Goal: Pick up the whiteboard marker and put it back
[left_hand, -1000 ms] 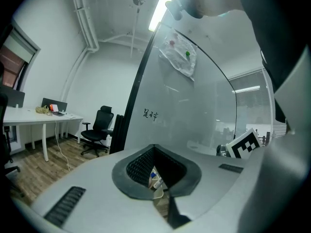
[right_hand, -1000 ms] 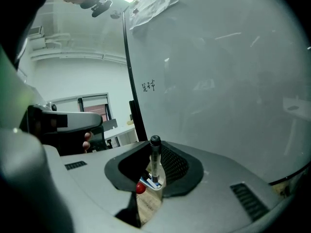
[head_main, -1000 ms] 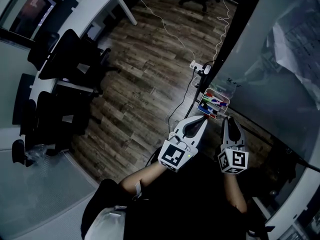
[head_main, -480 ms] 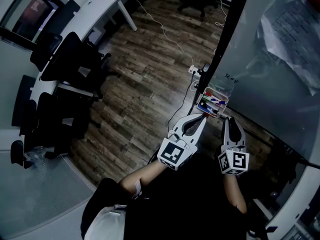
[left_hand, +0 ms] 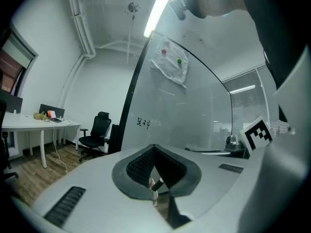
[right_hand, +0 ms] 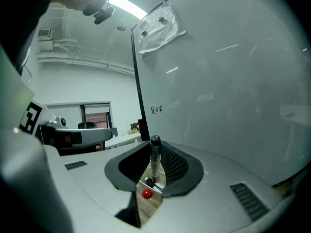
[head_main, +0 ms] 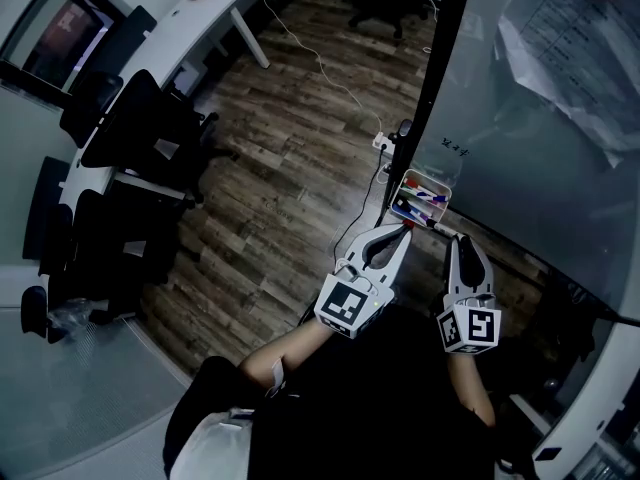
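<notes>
My right gripper [right_hand: 154, 150] is shut on a whiteboard marker [right_hand: 155, 165], which stands upright between its pads with the black cap end up. In the head view this gripper [head_main: 452, 238] is low on the whiteboard [head_main: 540, 168], just below a small marker tray [head_main: 437, 182] with several coloured markers in it. The held marker [head_main: 438, 226] pokes out toward that tray. Through the jaws the tray [right_hand: 156, 191] shows underneath, with a red round thing [right_hand: 146, 194] in it. My left gripper [head_main: 401, 230] is shut and holds nothing, close beside the right one.
The whiteboard's black frame [head_main: 425, 88] runs up past the tray, and papers [head_main: 570, 38] hang higher on the board. Cables and a power strip [head_main: 385, 143] lie on the wooden floor. Black office chairs [head_main: 130, 138] and a white desk [head_main: 200, 8] stand to the left.
The head view has tilted, so the tray and board sit a little higher and further left in the picture. Both grippers keep their pose, and the right one still holds the marker.
</notes>
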A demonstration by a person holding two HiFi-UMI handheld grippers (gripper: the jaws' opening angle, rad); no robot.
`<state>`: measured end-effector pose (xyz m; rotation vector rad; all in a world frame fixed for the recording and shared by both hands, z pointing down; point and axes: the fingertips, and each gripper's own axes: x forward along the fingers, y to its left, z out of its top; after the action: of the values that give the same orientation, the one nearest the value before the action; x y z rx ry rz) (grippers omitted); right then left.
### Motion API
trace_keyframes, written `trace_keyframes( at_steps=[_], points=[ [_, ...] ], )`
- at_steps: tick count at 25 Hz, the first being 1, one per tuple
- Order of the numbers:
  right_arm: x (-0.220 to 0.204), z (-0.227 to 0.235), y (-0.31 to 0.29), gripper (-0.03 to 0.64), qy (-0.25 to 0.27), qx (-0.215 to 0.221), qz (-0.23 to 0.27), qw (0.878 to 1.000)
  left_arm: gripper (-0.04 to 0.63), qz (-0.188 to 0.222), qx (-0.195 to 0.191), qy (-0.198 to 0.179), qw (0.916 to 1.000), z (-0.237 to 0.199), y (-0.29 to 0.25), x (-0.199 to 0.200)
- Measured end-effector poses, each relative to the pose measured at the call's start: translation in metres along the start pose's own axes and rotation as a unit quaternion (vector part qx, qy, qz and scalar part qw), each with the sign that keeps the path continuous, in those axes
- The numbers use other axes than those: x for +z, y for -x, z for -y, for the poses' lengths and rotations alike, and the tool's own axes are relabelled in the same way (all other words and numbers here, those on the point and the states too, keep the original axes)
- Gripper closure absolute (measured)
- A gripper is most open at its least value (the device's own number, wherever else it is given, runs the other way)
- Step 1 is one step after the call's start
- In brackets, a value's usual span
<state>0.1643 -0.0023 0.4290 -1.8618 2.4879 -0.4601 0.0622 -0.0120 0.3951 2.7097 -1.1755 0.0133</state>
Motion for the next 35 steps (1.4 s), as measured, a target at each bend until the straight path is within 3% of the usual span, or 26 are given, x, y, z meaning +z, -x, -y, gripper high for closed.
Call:
trace_keyframes(
  at_steps=[35],
  points=[
    [0.003,0.001,0.024,0.538,-0.01,0.007,0.016,1.0,0.588,-0.007,0.004,-0.002,1.0,0.02,0.012,-0.008]
  ],
)
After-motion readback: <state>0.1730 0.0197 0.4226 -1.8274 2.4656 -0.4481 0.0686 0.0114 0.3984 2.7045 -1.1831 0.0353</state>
